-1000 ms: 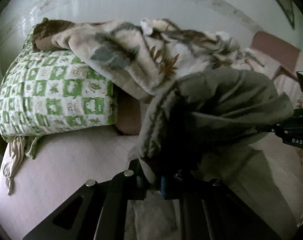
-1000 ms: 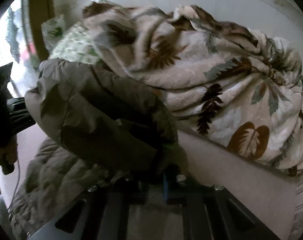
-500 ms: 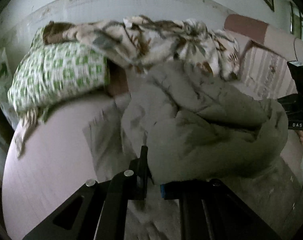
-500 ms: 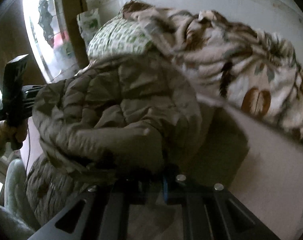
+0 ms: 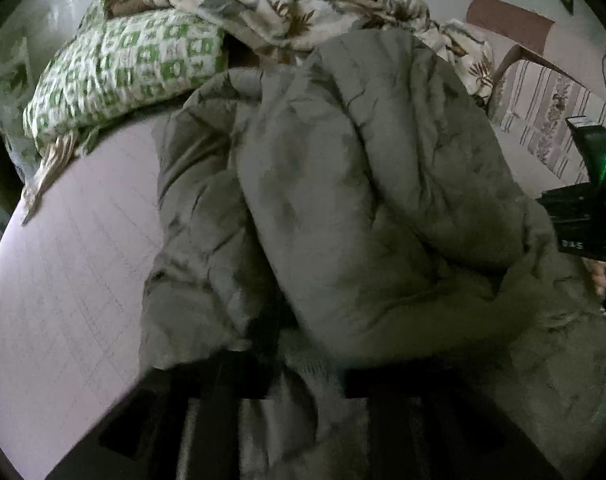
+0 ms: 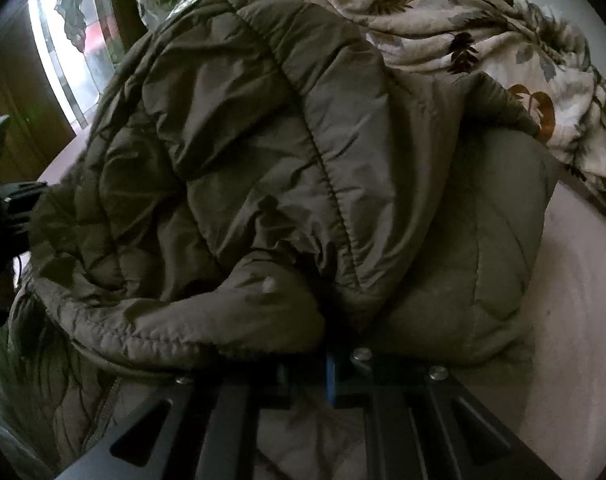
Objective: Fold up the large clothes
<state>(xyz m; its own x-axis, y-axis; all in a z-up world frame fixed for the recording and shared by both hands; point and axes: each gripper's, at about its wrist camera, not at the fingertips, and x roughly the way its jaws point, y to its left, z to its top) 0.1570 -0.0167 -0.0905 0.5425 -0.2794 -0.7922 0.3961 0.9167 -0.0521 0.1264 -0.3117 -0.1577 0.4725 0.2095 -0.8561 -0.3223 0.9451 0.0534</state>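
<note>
The olive padded jacket point(image 6: 287, 168) filled the frame centre, its upper half doubled over onto the bed point(image 5: 75, 280). The left gripper point(image 5: 303, 364) had just been opening, cloth between its jaws; the right gripper point(image 6: 331, 364) was clamped on the hem. Smoothing and further folds seemingly remained.

The only lettering I can find is small white print on the black body of my right tool point(image 5: 583, 220), seen from my left one, mirrored and blurred, roughly "DAS", nothing else readable.
</note>
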